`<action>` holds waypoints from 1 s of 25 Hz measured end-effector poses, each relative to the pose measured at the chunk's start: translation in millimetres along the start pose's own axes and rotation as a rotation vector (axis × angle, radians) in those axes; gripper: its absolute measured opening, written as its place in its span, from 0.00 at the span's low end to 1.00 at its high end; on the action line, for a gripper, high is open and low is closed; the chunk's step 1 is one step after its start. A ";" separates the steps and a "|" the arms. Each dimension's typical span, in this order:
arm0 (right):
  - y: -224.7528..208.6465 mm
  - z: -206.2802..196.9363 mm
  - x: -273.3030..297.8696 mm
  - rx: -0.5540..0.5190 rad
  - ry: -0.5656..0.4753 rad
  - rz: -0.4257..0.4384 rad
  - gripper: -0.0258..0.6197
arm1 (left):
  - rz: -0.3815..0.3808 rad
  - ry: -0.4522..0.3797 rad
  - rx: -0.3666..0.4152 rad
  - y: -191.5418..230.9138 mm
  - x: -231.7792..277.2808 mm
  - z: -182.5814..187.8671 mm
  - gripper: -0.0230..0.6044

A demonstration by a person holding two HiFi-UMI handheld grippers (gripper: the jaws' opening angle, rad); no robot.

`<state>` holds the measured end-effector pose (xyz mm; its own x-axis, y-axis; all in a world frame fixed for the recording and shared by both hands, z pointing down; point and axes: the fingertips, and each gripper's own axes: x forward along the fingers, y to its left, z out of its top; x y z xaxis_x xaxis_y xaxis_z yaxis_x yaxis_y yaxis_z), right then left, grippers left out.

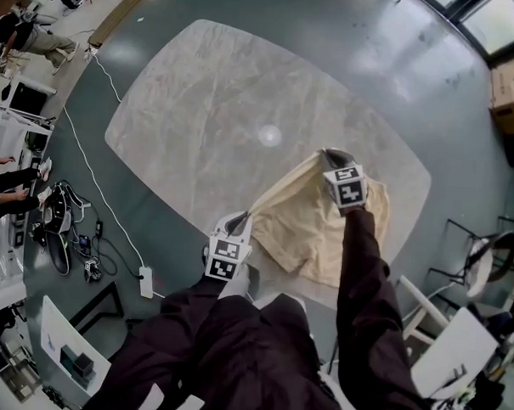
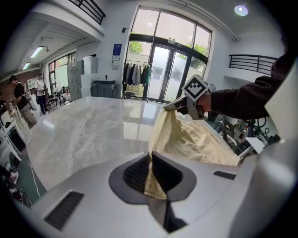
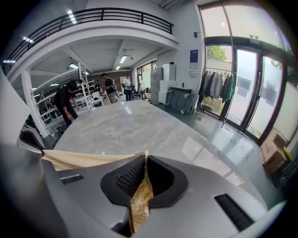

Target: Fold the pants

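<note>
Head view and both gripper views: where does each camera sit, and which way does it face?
Head view: person's head, steeply down at table and pants; sleeves, left gripper, right gripper show.
Left gripper view: on that gripper, across the table toward glass doors; own jaws pinching pants, right gripper and sleeve show.
Right gripper view: on that gripper, across the table toward shelves; own jaws pinching pants show.
Shared: both gripper views show the table and pinched pants.
</note>
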<state>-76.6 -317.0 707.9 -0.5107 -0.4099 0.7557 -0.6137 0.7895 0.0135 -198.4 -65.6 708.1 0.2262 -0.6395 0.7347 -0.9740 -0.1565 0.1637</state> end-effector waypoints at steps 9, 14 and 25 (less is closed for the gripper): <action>-12.7 -3.6 -57.0 0.188 -0.097 -0.061 0.07 | -0.099 -0.071 0.054 -49.3 -35.0 15.5 0.07; -29.3 12.4 -95.5 0.256 -0.191 -0.106 0.07 | -0.227 -0.104 0.114 -89.2 -55.8 29.8 0.07; -47.8 -12.1 -148.1 0.354 -0.224 -0.182 0.07 | -0.376 -0.130 0.173 -151.9 -77.5 36.2 0.07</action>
<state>35.7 -288.5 603.2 -0.4687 -0.6471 0.6013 -0.8539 0.5061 -0.1209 -67.6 -19.5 602.5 0.5750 -0.6015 0.5546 -0.8101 -0.5133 0.2833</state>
